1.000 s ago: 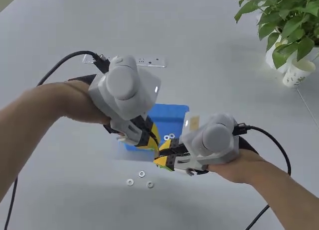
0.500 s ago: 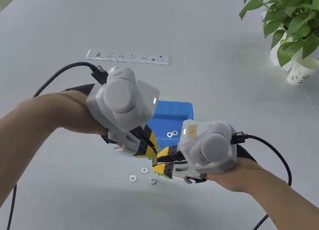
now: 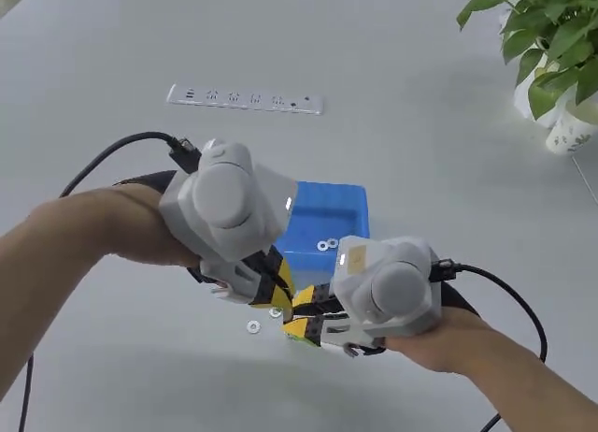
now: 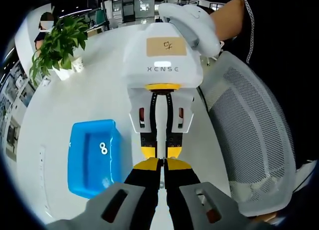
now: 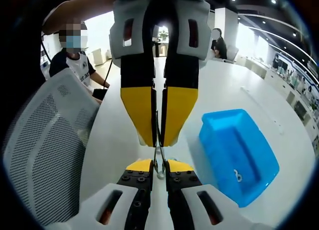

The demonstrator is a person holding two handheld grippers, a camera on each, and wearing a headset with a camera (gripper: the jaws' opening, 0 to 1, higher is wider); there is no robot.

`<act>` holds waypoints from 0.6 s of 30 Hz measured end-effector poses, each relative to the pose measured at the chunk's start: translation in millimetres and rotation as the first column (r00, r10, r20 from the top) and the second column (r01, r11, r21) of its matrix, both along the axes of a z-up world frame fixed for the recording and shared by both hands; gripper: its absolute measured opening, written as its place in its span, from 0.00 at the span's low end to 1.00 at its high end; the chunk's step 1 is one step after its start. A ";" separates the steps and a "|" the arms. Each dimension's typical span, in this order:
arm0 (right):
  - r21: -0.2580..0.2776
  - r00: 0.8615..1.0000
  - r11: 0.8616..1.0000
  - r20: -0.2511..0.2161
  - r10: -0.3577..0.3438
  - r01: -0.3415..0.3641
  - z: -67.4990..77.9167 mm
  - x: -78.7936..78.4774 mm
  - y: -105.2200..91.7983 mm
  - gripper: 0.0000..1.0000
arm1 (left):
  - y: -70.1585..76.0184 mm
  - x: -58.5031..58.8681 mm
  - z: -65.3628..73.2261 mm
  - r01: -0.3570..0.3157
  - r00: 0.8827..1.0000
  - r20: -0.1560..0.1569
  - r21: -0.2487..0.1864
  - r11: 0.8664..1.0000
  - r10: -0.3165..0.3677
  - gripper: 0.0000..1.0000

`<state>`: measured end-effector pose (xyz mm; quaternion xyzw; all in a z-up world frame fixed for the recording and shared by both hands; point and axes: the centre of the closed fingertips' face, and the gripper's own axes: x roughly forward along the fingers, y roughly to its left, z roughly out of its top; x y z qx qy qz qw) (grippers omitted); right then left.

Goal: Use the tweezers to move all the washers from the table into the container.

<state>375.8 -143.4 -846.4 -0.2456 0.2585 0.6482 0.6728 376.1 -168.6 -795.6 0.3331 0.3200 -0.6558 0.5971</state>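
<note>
**A:** Head view first. What did you log?

**B:** Grey table [image 3: 420,123]. Left gripper [image 3: 278,287] and right gripper [image 3: 301,312] met nose to nose, tips just beside the near edge of the blue container [image 3: 341,203]. At least two loose washers [image 3: 253,327] lay on the table close under the tips, outside the container. A pair of washers [image 3: 327,245] sat inside it. Power strip [image 3: 245,99] lay well beyond, and a potted plant [image 3: 551,49] stood at the far right corner.

**A:** Jaws?

**B:** Hidden under the housings from there. Could not read them.

**A:** Left gripper view?

**B:** Own jaws were pressed nearly together, yellow tips just beside the right gripper's tips, head-on. The right one's jaws ran parallel with only a slit between them. Container lay to the left of the picture, the pair of washers on its floor. A mesh chair [image 4: 249,140] stood at the right.

**A:** Right gripper view?

**B:** Clearest of the three. Thin metal tweezers [image 5: 158,154] ran between both sets of yellow pads. Right jaws pinched the near end. Left jaws seemed to clamp the far part, though the slit was too narrow to be sure. Container lay to the right, the pair of washers inside.
</note>
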 end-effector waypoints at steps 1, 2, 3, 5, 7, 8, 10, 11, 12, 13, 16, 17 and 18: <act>0.000 1.000 1.000 -0.001 0.001 -0.001 -0.4 -0.3 0.1 0.11 | 0.1 -0.4 -0.3 -0.001 1.000 -0.002 -0.001 1.000 0.001 0.06; -0.001 1.000 1.000 -0.002 0.001 -0.001 -1.0 -0.8 0.2 0.11 | 0.3 -0.8 -1.2 -0.002 1.000 -0.002 -0.001 1.000 0.002 0.06; -0.002 1.000 1.000 -0.002 0.002 -0.002 -1.4 -1.1 0.2 0.11 | 0.4 -1.0 -1.7 -0.003 1.000 -0.002 -0.002 1.000 0.003 0.06; -0.002 1.000 1.000 -0.007 0.002 -0.002 -2.2 -2.3 0.1 0.11 | 0.4 -1.6 -2.9 -0.004 1.000 -0.004 -0.002 1.000 0.004 0.06; -0.004 1.000 1.000 -0.005 0.004 -0.004 -3.1 -2.9 0.0 0.11 | 0.0 -2.2 -4.5 -0.004 1.000 -0.006 -0.002 1.000 0.004 0.06; -0.004 1.000 1.000 -0.007 0.003 -0.003 -3.6 -3.2 -0.1 0.11 | -0.5 -2.5 -4.8 -0.004 1.000 -0.008 -0.002 1.000 0.004 0.06; -0.001 1.000 1.000 -0.008 -0.002 0.002 -3.8 -2.5 -0.3 0.11 | -1.6 -2.1 -4.3 -0.007 1.000 -0.007 -0.007 1.000 0.007 0.06; -0.001 1.000 1.000 -0.009 -0.002 0.002 -4.2 -2.5 -0.7 0.11 | -1.5 -2.2 -4.7 -0.006 1.000 -0.008 -0.006 1.000 0.006 0.06; -0.003 1.000 1.000 -0.011 -0.001 0.001 -4.7 -2.9 -1.1 0.11 | -1.1 -2.7 -5.7 -0.003 1.000 -0.008 -0.001 1.000 0.003 0.06; -0.003 1.000 1.000 -0.011 0.001 -0.001 -4.9 -3.4 -1.1 0.11 | -1.3 -3.0 -5.7 -0.002 1.000 -0.009 -0.002 1.000 0.002 0.06; -0.001 1.000 1.000 -0.010 0.001 -0.001 -4.2 -3.9 -0.7 0.11 | -1.8 -3.4 -5.6 -0.001 1.000 -0.009 -0.004 1.000 0.001 0.06; -0.002 1.000 1.000 -0.010 0.002 -0.002 -4.3 -3.9 -0.9 0.11 | -1.9 -3.3 -5.8 -0.001 1.000 -0.010 -0.004 1.000 0.001 0.06; -0.002 1.000 1.000 -0.010 0.001 -0.001 -4.2 -3.7 -0.9 0.11 | -2.1 -3.1 -5.7 0.000 1.000 -0.008 -0.004 1.000 0.000 0.06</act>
